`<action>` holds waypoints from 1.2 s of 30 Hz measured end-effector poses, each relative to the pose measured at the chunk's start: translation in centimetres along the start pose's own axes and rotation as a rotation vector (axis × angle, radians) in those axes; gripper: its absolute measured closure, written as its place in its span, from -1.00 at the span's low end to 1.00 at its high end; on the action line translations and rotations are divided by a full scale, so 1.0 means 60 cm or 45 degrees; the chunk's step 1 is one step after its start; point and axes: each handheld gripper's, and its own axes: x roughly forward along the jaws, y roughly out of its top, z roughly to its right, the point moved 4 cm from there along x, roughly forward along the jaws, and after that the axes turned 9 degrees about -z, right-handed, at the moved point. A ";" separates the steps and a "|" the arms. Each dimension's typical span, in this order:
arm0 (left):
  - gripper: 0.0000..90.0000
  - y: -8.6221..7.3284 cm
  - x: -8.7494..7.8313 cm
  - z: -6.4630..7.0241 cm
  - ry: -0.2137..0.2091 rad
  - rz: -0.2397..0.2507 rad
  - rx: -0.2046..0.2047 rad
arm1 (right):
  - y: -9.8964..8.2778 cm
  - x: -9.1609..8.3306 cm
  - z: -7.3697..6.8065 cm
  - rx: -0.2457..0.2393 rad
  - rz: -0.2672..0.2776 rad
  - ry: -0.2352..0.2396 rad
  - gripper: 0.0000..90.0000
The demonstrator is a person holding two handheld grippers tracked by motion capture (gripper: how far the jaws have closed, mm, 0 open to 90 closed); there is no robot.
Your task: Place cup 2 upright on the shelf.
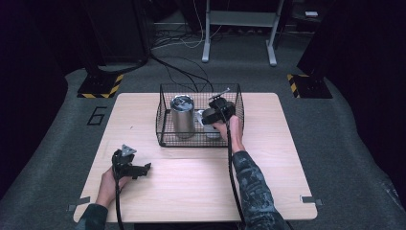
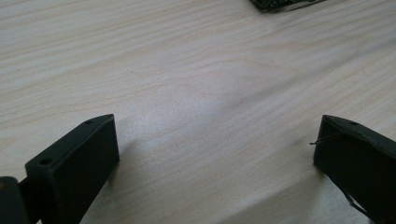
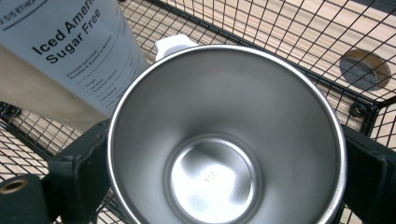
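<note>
Filling the right gripper view, steel cup [image 3: 224,140] between jaws

Both matte-black two-jaw grippers, left [image 1: 143,167] and right [image 1: 207,118], trail black cables. Left carries a grey three-cornered top plate [image 1: 127,150]. Right forearm wears a dark mottled camouflage sleeve [image 1: 253,189]; block-shaped jaws have screw holes.

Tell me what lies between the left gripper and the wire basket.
Bare light wooden table, seen in the high view, separates the left gripper from the black wire basket.
</note>
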 end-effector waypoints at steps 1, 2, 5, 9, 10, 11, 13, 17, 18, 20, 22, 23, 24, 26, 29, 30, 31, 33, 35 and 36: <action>-1.00 0.000 0.000 0.000 0.000 -0.001 0.000 | -0.001 0.000 0.000 -0.005 -0.002 0.000 -0.89; -1.00 0.000 0.000 0.000 0.000 0.001 -0.001 | -0.002 -0.002 0.000 -0.003 -0.005 0.002 -0.89; -1.00 0.000 0.000 0.000 0.000 0.001 -0.001 | -0.004 -0.004 0.001 -0.008 -0.011 0.020 -0.95; -1.00 0.000 0.000 0.000 0.000 -0.001 0.000 | -0.004 -0.009 0.002 -0.009 -0.008 0.025 -0.98; -1.00 0.000 0.000 0.000 0.000 0.001 0.000 | -0.004 -0.011 0.002 -0.012 -0.007 0.024 -1.00; -1.00 0.000 0.000 0.000 0.000 -0.002 0.000 | -0.004 -0.016 0.000 -0.010 -0.001 0.025 -1.00; -1.00 0.000 0.000 0.000 0.000 -0.003 0.001 | -0.003 -0.021 0.000 -0.023 0.007 0.017 -1.00; -1.00 0.000 0.000 0.000 0.000 -0.004 0.001 | -0.004 -0.028 0.000 -0.034 0.015 0.017 -1.00; -1.00 0.000 0.000 0.000 0.000 -0.004 0.001 | -0.003 -0.032 -0.001 -0.030 0.027 0.015 -1.00; -1.00 0.000 0.000 0.000 0.000 -0.003 -0.001 | -0.002 -0.039 0.000 -0.042 0.046 0.012 -1.00; -1.00 0.000 0.000 0.000 0.000 -0.004 0.000 | -0.002 -0.048 -0.001 -0.060 0.073 0.037 -1.00; -1.00 0.000 0.000 0.000 0.000 -0.001 -0.002 | -0.001 -0.059 -0.003 -0.075 0.098 0.041 -0.99; -1.00 0.000 0.000 0.000 0.000 -0.001 -0.002 | -0.001 -0.059 -0.003 -0.075 0.098 0.041 -0.99; -1.00 0.000 0.000 0.000 0.000 -0.003 -0.001 | -0.002 -0.069 -0.005 -0.088 0.111 0.047 -0.99; -1.00 0.000 0.000 0.000 0.001 -0.002 -0.001 | -0.008 -0.090 -0.013 -0.111 0.131 0.049 -0.99; -1.00 0.000 0.000 0.000 0.001 -0.002 -0.001 | -0.008 -0.090 -0.013 -0.111 0.131 0.049 -0.99; -1.00 0.000 0.000 0.000 0.001 -0.002 -0.001 | -0.010 -0.096 -0.015 -0.121 0.134 0.051 -0.99; -1.00 0.000 0.000 0.000 0.001 -0.001 0.000 | -0.017 -0.117 -0.022 -0.162 0.159 0.044 -0.98; -1.00 0.000 0.000 0.000 0.001 -0.002 -0.001 | -0.025 -0.132 -0.029 -0.178 0.179 0.053 -0.98; -1.00 0.000 0.000 0.000 0.001 -0.002 -0.001 | -0.031 -0.140 -0.032 -0.178 0.183 0.058 -0.98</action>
